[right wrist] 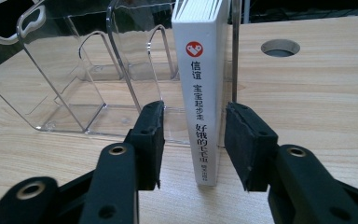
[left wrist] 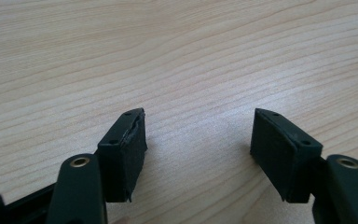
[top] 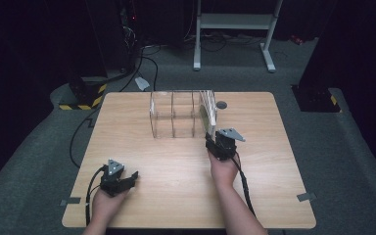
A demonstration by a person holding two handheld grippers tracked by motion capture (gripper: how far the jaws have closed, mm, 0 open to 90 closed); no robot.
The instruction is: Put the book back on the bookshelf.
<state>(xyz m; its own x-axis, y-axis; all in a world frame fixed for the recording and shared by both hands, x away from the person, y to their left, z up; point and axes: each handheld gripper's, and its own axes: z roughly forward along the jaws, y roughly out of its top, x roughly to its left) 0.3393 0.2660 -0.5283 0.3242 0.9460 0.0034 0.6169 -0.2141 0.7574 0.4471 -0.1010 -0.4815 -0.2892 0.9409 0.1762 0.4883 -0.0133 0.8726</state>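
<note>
Book [right wrist: 204, 107] stood upright in the clear rack's [right wrist: 74, 84] end slot, right gripper [right wrist: 193, 144] jaws apart around its spine without pressing, left gripper [left wrist: 198, 144] open, idle; only withdrawal looked left.

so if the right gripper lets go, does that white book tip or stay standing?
Probably stays: the white book stands upright in the clear rack's end slot, dividers close on both sides. It looks thin yet stiff. Its glossy spine may slip between the right gripper's pads.

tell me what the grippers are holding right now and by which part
Nothing is held. The right gripper straddles the spine of the white book in the clear rack, pads apart from it. The left gripper is open over the table.
</note>
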